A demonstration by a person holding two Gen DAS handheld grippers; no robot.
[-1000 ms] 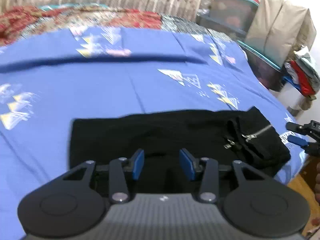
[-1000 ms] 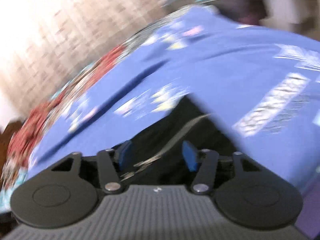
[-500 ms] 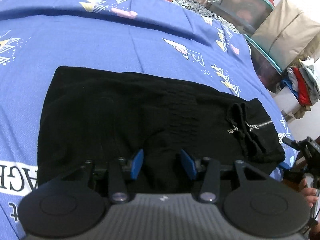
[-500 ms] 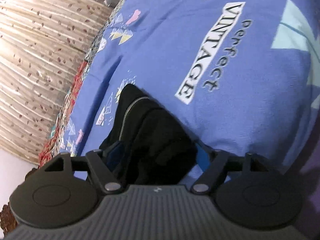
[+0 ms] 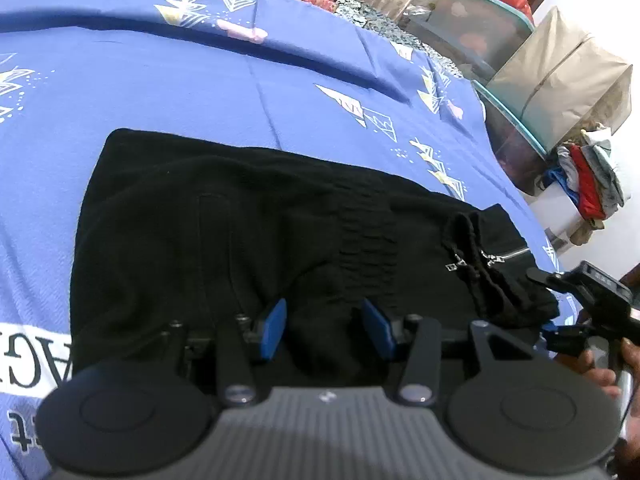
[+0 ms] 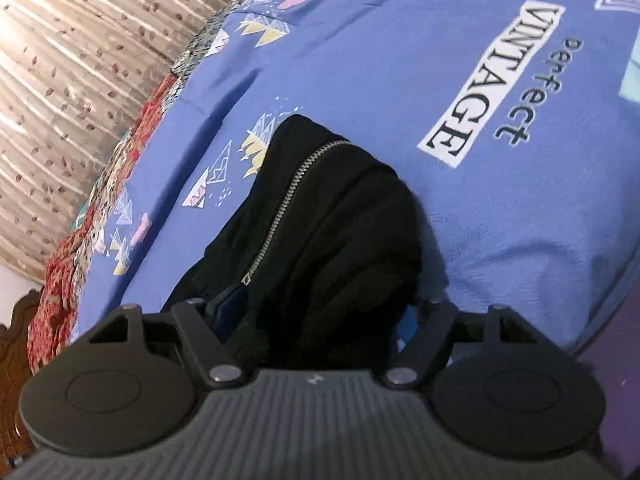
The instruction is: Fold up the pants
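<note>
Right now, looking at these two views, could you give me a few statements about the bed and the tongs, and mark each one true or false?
1. The pants are black. True.
2. They lie on a red sheet. False: the sheet is blue with printed triangles.
3. A metal zipper shows on the bunched end. True.
4. The left tongs are clamped fully shut. False: the blue pads stand apart with black cloth between them.
5. The words "perfect VINTAGE" are printed on the sheet. True.

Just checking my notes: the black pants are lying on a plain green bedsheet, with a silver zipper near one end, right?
Not quite. The bedsheet is blue and printed with triangles and lettering, not plain green, as both wrist views show. The black pants do lie on it, with the silver zipper near one end.
</note>
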